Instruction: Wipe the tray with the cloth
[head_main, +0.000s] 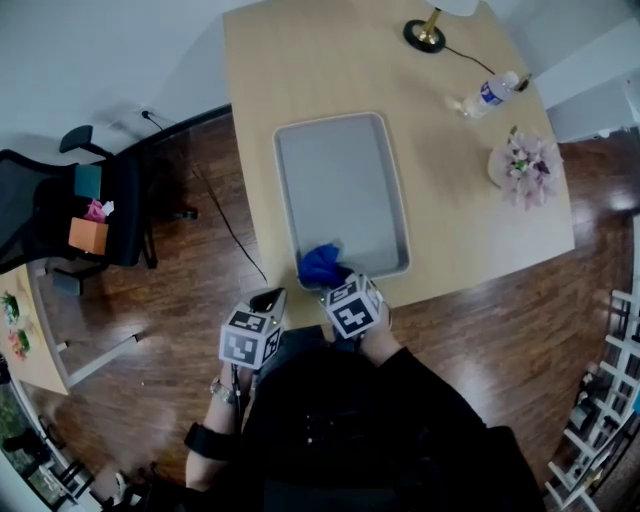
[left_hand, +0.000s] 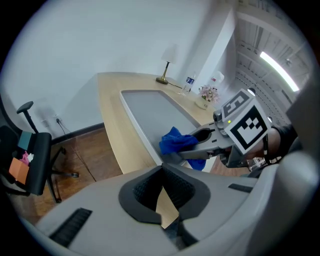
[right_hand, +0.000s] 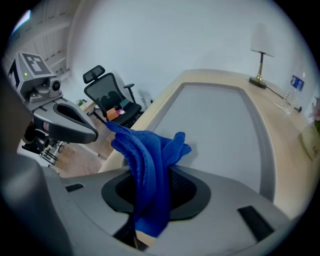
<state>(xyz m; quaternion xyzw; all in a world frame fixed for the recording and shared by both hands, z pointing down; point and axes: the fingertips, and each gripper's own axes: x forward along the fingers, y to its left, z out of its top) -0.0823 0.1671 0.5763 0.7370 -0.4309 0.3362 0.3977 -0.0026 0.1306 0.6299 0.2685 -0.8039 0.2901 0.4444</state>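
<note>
The pale wooden table (head_main: 255, 120) carries the grey tray (head_main: 340, 120), which lies lengthwise away from the person, its floor bare and apparently dry from end to end. The wipe looks to be at its very start: the right gripper (right_hand: 150, 175) sits at the tray's near end, its jaws clamped on the blue cloth (right_hand: 145, 155), which bunches up out of the pads in loose folds and hangs over the tray's near rim. Whether the fabric touches the tray floor cannot be told. The left gripper (left_hand: 161, 175) hangs just off the tray's near left corner, its jaws closed together with nothing between them, so it plays no part yet. The next move probably calls for lowering the cloth flat onto the tray floor and sweeping it toward the far end in overlapping passes. Since only a bunched tuft sticks out, pressing down enough to spread it matters, and the left gripper could steady the tray's near rim if it slides. Nothing lies inside the tray to block a stroke. Off the table, well to the tray's left, stands a black office chair (head_main: 95, 215) holding small boxes. To the tray's right sits a bunch of flowers (head_main: 525, 165), beyond its far end a lamp base (head_main: 425, 35), and beyond its far right corner a lying water bottle (head_main: 490, 93), all well clear of the raised rim.
</note>
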